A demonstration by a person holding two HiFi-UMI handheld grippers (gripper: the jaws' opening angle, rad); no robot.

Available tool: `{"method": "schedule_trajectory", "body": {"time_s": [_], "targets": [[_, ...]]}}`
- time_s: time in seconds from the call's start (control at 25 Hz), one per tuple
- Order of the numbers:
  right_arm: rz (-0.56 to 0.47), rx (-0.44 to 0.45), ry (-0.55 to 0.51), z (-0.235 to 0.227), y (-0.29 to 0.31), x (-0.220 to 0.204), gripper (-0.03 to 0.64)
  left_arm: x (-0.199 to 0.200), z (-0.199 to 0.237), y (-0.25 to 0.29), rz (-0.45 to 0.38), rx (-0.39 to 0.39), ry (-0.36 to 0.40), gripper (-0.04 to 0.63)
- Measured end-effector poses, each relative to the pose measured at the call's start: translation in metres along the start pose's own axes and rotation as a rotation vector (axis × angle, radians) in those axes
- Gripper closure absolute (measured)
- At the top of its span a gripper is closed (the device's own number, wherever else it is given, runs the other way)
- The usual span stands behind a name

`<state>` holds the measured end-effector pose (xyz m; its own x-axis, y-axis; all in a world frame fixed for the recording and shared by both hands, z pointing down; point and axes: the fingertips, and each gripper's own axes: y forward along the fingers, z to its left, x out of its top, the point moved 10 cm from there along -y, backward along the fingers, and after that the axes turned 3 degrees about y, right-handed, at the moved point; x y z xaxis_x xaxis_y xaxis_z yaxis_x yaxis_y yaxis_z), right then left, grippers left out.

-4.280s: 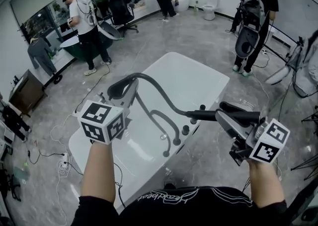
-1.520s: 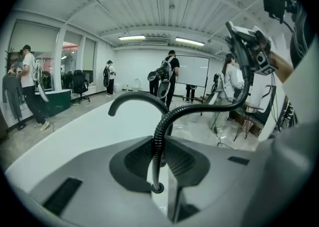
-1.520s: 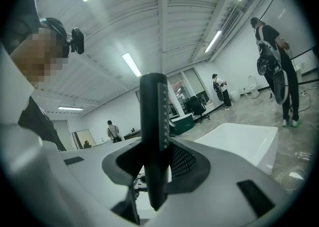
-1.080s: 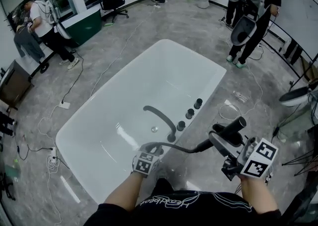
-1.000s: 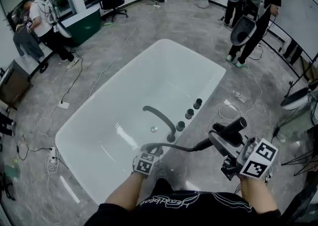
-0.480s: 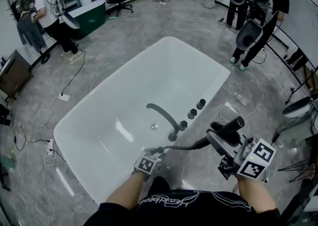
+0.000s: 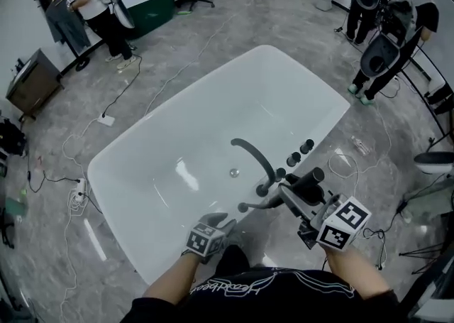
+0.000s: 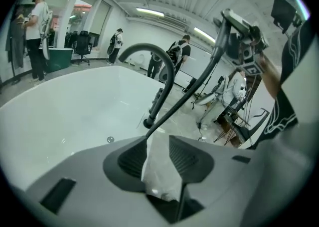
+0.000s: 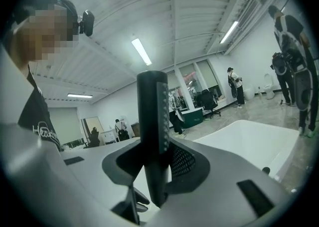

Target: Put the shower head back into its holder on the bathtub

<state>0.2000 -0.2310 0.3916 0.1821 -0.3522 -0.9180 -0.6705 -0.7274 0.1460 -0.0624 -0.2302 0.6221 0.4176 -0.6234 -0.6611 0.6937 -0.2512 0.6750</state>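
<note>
**Right gripper** (image 7: 294,194) (image 9: 157,156): held over the near rim of the bathtub, to the person's right. Jaws clenched on the shower head.

**Shower head** (image 7: 311,177) (image 9: 152,121): black, cylindrical handle. It stands upright between the two pads in the right gripper view, and its top rises well clear of the jaw tips. A line of small dots runs down one side. In the head view it sits above the tub rim, just on the near side of the rim fittings.

**Hose** (image 7: 262,205) (image 8: 189,96): dark and thin. It runs from the shower head down and to the left to the tub rim, just ahead of the left gripper.

**Left gripper** (image 7: 216,223) (image 8: 157,143): low at the near rim, left of the right gripper. Jaws slightly parted, and only white tub surface shows in the gap. The hose's lower end meets the tip of the left pad in the left gripper view; whether they touch cannot be told.

**Bathtub** (image 7: 177,151) (image 8: 60,111) (image 9: 249,141): white, rectangular with rounded corners, set diagonally on the grey floor.

**Faucet** (image 7: 252,158) (image 8: 149,51): dark, arched spout reaching over the basin from the near rim.

**Rim fittings** (image 7: 306,146): dark, round, in a row beside the faucet base. Which one is the holder cannot be told.

**Surroundings**: several persons (image 7: 386,37) stand around the room, and cables (image 7: 78,194) trail on the floor.
</note>
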Motion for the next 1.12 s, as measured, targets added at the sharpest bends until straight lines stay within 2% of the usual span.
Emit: {"method": "schedule_trajectory", "body": {"time_s": [0.2,0.28,0.44,0.56,0.72,1.12], "targets": [[0.07,0.004,-0.033,-0.001,0.034,-0.035,0.495,0.006,0.001,-0.038,-0.122,0.009,-0.064,0.548],[0.094,0.004,-0.065,-0.001,0.046,-0.049,0.495,0.012,-0.001,-0.052,-0.165,-0.011,-0.071,0.58],[0.127,0.008,-0.084,-0.006,0.067,-0.083,0.495,0.022,-0.011,-0.082,-0.225,-0.068,-0.06,0.591],[0.149,0.003,-0.103,-0.015,0.083,-0.11,0.494,0.026,-0.013,-0.097,-0.245,-0.081,-0.022,0.591],[0.162,-0.006,-0.085,-0.023,0.1,-0.138,0.495,0.029,-0.01,-0.109,-0.261,-0.07,-0.046,0.591],[0.246,-0.071,-0.053,-0.046,0.133,-0.2,0.495,0.015,0.015,-0.117,-0.236,-0.05,-0.049,0.592]]}}
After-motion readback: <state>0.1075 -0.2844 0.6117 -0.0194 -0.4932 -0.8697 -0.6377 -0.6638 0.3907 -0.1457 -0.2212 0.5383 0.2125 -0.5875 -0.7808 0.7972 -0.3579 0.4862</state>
